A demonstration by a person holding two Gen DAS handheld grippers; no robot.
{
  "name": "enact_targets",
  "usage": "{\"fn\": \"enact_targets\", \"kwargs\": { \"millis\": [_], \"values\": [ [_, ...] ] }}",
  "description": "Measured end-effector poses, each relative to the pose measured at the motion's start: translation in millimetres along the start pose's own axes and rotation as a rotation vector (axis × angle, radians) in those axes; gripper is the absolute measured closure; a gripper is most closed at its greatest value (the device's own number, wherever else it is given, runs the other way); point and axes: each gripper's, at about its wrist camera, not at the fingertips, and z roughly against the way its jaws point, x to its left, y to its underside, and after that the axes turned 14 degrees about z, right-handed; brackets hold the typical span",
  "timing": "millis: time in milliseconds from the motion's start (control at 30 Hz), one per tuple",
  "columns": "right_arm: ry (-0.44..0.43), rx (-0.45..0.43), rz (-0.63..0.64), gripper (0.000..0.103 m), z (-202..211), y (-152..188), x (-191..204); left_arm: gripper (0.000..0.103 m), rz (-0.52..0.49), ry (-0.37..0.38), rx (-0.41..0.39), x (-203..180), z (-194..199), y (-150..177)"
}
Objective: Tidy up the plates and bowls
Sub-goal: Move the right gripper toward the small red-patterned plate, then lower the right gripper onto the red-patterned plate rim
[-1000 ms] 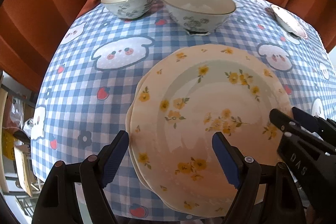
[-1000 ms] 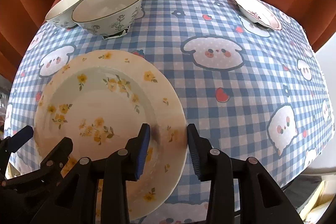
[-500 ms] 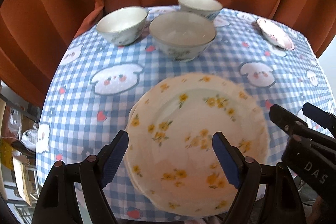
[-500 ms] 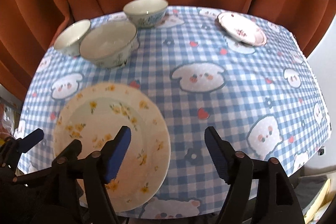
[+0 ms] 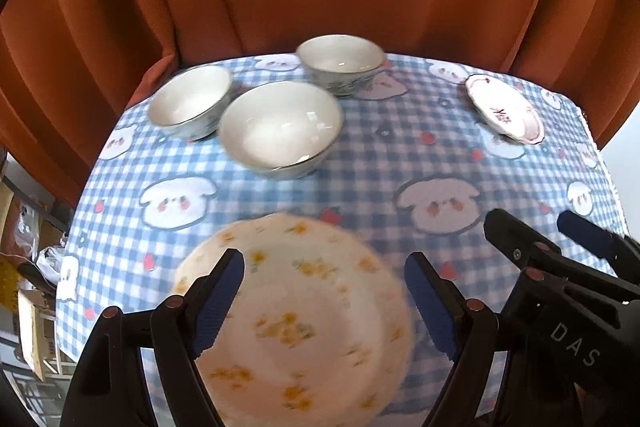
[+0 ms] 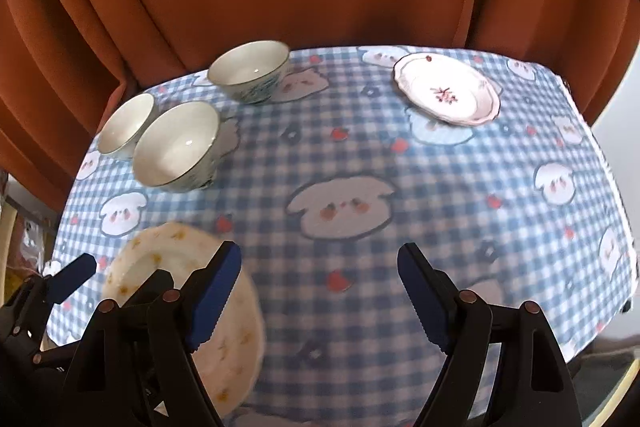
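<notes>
L wrist view: left gripper (image 5: 324,301), jaws apart and empty, hangs above the yellow-flower plate stack (image 5: 296,323) on the desk (image 5: 384,163), further off than 1 s ago; R wrist view: right gripper (image 6: 320,297), jaws opening after dropping the stack's rim, faces pink plate (image 6: 446,93), ahead-right and nearer this hand.

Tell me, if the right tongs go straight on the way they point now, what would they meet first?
Probably the bare checked tablecloth; nothing stands between the opening right tongs. The yellow-flowered plate lies off to their left, though depth is uncertain.
</notes>
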Motion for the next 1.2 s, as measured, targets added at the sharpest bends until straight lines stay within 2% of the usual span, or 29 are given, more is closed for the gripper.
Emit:
{"fn": "enact_targets", "kwargs": {
  "millis": [100, 200, 433, 667, 833, 1200],
  "values": [
    [0.022, -0.023, 0.044, 0.016, 2, -9, -20, 0.018, -0.03, -0.021, 0.019, -30, -5, -5],
    [0.033, -0.005, 0.044, 0.015, -1, -13, -46, 0.018, -0.044, -0.011, 0.01, -55, -8, -8],
    [0.063, 0.008, 0.024, 0.015, -9, -19, -101, 0.018, -0.033, 0.0, 0.013, -105, -23, -16],
    [0.045, 0.017, -0.03, 0.015, -21, -28, -158, 0.018, -0.009, 0.037, 0.009, -154, -39, -26],
    [0.052, 0.037, 0.008, 0.015, -34, -37, -191, 0.02, -0.005, 0.029, -0.001, -190, -54, -32],
    [0.083, 0.059, 0.065, 0.015, -75, -61, -241, 0.029, 0.041, -0.008, -0.011, -236, -90, -49]
  ]
}}
